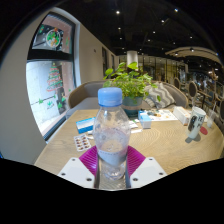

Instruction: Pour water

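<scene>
A clear plastic water bottle (112,130) with a light blue cap stands upright between my fingers, its lower body against the magenta pads (90,160). My gripper (112,168) is shut on the bottle, which seems lifted a little above the wooden table (170,145). Water fills most of the bottle. No cup or other vessel for the water is plainly visible; the bottle hides what lies straight ahead.
A potted green plant (130,82) stands beyond the bottle in the table's middle. A small blue-and-white box (86,126) lies to the left, flat cards (157,117) and a white object (197,122) to the right. Grey chairs (82,94) stand behind.
</scene>
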The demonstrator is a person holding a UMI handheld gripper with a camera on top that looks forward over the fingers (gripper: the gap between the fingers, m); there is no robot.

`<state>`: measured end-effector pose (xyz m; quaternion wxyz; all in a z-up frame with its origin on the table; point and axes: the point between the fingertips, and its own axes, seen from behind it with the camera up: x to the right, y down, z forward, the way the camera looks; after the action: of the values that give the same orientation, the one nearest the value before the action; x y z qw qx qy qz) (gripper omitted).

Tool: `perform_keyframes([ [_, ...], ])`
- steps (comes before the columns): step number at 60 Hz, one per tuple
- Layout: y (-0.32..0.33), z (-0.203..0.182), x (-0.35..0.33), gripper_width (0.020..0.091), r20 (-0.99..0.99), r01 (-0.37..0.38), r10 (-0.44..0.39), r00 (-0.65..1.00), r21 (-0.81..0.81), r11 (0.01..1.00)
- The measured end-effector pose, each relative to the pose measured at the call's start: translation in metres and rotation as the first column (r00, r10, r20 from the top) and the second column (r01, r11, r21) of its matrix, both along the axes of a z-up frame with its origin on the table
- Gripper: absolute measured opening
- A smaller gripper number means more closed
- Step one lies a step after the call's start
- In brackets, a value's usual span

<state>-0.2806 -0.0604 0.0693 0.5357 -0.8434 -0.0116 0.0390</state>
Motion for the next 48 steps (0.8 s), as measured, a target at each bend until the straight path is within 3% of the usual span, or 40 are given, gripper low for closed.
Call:
perform_keyframes([
  [1,0.0,0.0,0.001,0.0319,-0.004,0.0,0.0,1.0,-0.003,1.0],
  [14,0.005,0.027,0.004,0.0318,-0.04,-0.028,0.028,0.999,0.006,1.0],
  [27,0.018,0.133,0.029,0.0316,-0.345,-0.03,0.056,0.937,0.08,0.996],
  [39,0.041,0.221,0.094,0.0316,-0.76,0.006,0.059,0.647,0.082,0.997],
  [48,0.069,0.241,0.157,0.0313,-0.941,0.025,0.038,0.336,0.049,0.998],
])
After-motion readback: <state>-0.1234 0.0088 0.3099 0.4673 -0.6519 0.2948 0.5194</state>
